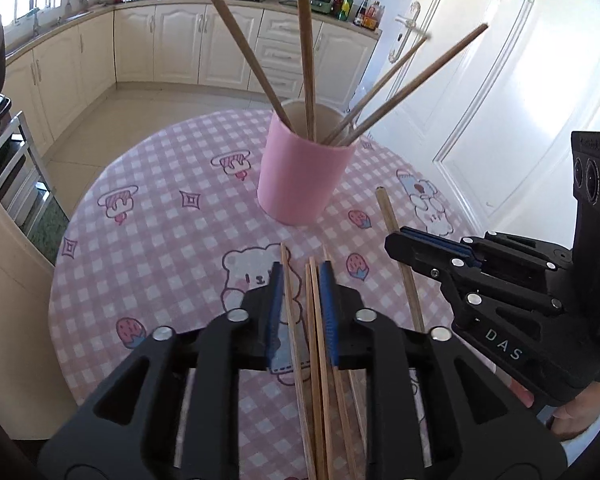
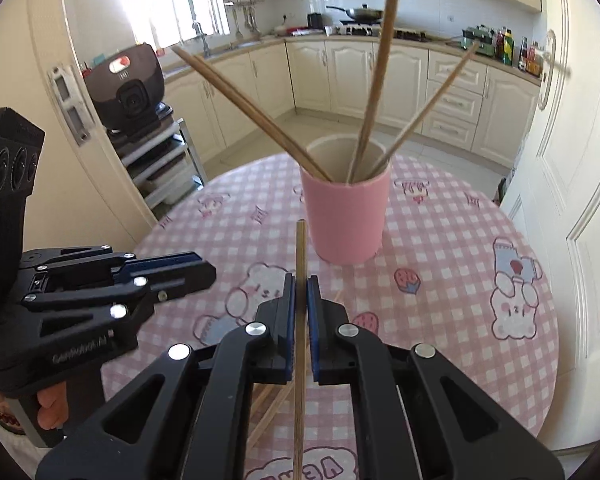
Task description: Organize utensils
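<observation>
A pink cup [image 1: 304, 176] [image 2: 346, 216] stands upright on the table with several brown chopsticks leaning out of it. My right gripper [image 2: 300, 292] [image 1: 396, 240] is shut on one dark wooden chopstick [image 2: 300, 248] [image 1: 388, 216], whose tip points toward the cup. My left gripper [image 1: 302, 280] [image 2: 208, 272] hangs open, to the left of the right one. Several pale loose chopsticks [image 1: 290, 300] lie on the cloth below its jaws, and its pads do not press on them. Both grippers are short of the cup, on its near side.
The round table [image 1: 160, 240] [image 2: 440, 280] wears a pink checked cloth with bear prints. A white door [image 1: 520, 120] is close on the right. A metal rack with a black appliance [image 2: 128, 88] stands left of the table. Kitchen cabinets line the far wall.
</observation>
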`<state>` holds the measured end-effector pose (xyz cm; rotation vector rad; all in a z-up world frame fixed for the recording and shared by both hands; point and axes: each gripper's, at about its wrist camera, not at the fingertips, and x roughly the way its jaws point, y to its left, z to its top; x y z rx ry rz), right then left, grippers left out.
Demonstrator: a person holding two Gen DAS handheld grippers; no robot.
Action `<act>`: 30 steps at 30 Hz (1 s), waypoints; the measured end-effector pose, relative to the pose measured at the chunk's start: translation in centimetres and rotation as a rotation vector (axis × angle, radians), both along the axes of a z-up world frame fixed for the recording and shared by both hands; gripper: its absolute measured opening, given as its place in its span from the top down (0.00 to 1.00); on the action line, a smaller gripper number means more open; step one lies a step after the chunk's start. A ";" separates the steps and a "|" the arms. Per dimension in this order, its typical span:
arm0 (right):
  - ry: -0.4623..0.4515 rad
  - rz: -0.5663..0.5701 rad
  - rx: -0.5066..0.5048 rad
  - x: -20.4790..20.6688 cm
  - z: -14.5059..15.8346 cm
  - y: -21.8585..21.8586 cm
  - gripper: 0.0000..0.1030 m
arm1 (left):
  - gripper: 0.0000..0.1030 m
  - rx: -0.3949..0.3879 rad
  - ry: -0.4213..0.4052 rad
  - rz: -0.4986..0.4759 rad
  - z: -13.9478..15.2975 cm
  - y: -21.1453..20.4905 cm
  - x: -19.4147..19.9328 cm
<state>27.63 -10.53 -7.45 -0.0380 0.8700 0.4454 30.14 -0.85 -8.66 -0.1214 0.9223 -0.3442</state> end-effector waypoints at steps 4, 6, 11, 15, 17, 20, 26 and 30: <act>0.050 -0.008 0.000 0.8 -2.2 -0.5 0.96 | 0.54 0.041 0.053 -0.007 -2.2 -1.0 1.0; 0.071 -0.007 -0.002 1.0 -3.0 -0.7 0.96 | 0.54 0.066 0.083 -0.004 -3.5 -1.3 1.7; 0.111 -0.014 0.007 1.6 -4.4 -1.3 0.96 | 0.62 0.086 0.156 -0.025 -6.5 -1.9 3.4; 0.136 -0.007 0.009 1.9 -5.5 -1.6 0.96 | 0.67 0.113 0.172 -0.035 -8.1 -2.4 4.0; 0.143 -0.006 0.009 2.1 -5.8 -1.6 0.96 | 0.72 0.153 0.164 -0.039 -8.2 -2.9 4.1; 0.148 -0.010 0.023 2.3 -6.0 -1.7 0.96 | 0.81 0.222 0.152 -0.060 -8.4 -3.7 4.3; 0.121 -0.012 0.057 2.1 -4.9 -2.0 0.96 | 0.94 0.145 0.138 -0.023 -8.1 -1.8 3.9; 0.065 -0.011 0.092 1.2 -2.6 -2.5 0.96 | 0.94 0.080 0.095 -0.004 -5.6 -0.8 2.9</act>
